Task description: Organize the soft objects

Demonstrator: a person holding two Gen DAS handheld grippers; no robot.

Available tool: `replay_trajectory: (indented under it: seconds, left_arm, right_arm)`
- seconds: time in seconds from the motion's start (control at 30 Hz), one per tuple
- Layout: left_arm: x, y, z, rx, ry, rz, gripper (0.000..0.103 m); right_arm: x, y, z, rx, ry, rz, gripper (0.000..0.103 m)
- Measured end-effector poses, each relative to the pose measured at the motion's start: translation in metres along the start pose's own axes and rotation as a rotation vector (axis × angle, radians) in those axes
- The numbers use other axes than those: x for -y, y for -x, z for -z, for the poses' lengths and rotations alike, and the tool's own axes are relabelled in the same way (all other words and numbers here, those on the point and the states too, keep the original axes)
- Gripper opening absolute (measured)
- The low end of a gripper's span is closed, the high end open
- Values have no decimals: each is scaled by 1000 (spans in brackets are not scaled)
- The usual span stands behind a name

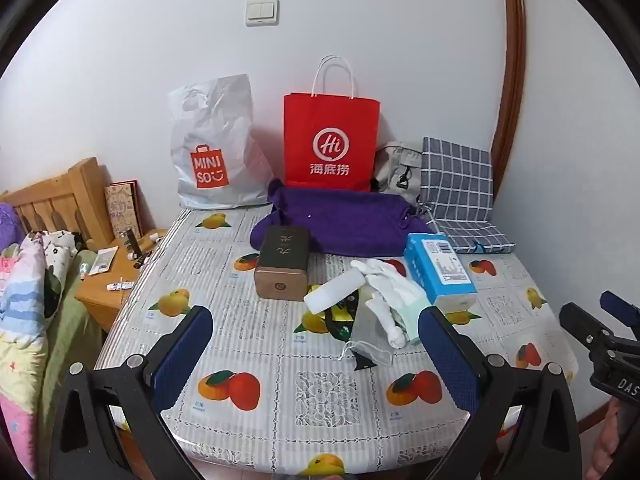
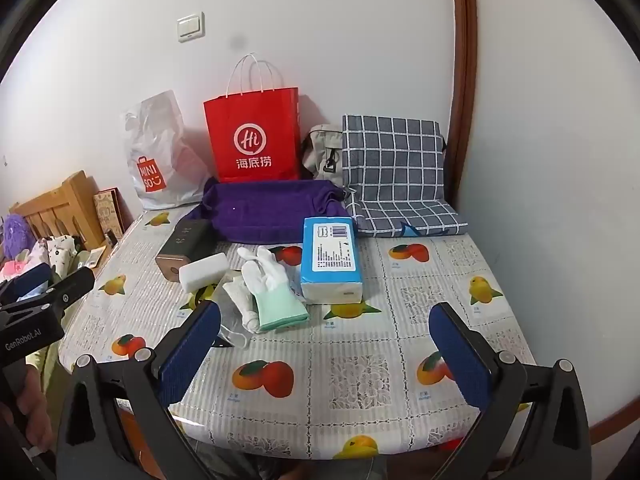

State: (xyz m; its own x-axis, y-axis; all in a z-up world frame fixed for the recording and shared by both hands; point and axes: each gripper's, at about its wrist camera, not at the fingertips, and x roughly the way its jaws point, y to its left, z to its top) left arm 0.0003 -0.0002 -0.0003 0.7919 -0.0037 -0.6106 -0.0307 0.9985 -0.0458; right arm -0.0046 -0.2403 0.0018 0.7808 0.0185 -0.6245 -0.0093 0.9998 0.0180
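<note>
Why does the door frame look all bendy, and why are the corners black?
In the left wrist view the fisheye lens bows the brown door frame and blackens the corners; in the right wrist view it curves too, and a faint grey smudge sits on the wall.

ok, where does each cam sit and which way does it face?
Left wrist: on the open left gripper, angled down at the table; right gripper at its right edge.
Right wrist: on the open right gripper, same aim; left gripper at its left edge.
Shared: red paper bag, purple towel, tissue pack, gloves.
</note>
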Motion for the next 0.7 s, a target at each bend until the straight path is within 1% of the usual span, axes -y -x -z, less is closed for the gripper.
replay_trajectory:
  seconds: [0.1, 0.13, 0.17, 0.2, 0.4, 0.43, 0.7]
  left_arm:
    - [1, -4, -1, -12, -11, -9, 103]
    - [2, 0, -1, 13, -13, -5, 103]
    - [3, -1, -1, 13, -11, -7, 103]
    - [1, 4, -2, 36, -15, 6, 103]
    - [-2, 9, -9, 20, -8, 2, 103]
    - [-6, 8, -5, 19, 6, 6, 103]
    - [-7, 8, -3, 24, 6, -1, 103]
  right_arm:
    - [-2, 2, 0, 2, -3, -4, 103]
    - [-3, 4, -1, 5, -6, -5, 103]
    - [-6, 6, -3, 5, 4, 0, 103]
    - [-8, 7, -3, 6, 3, -4, 103]
    - [-6, 7, 0, 11, -11, -12, 103]
    - [-5, 7, 0, 10, -10, -11, 103]
    - [-11, 12, -2, 11, 3, -9, 103]
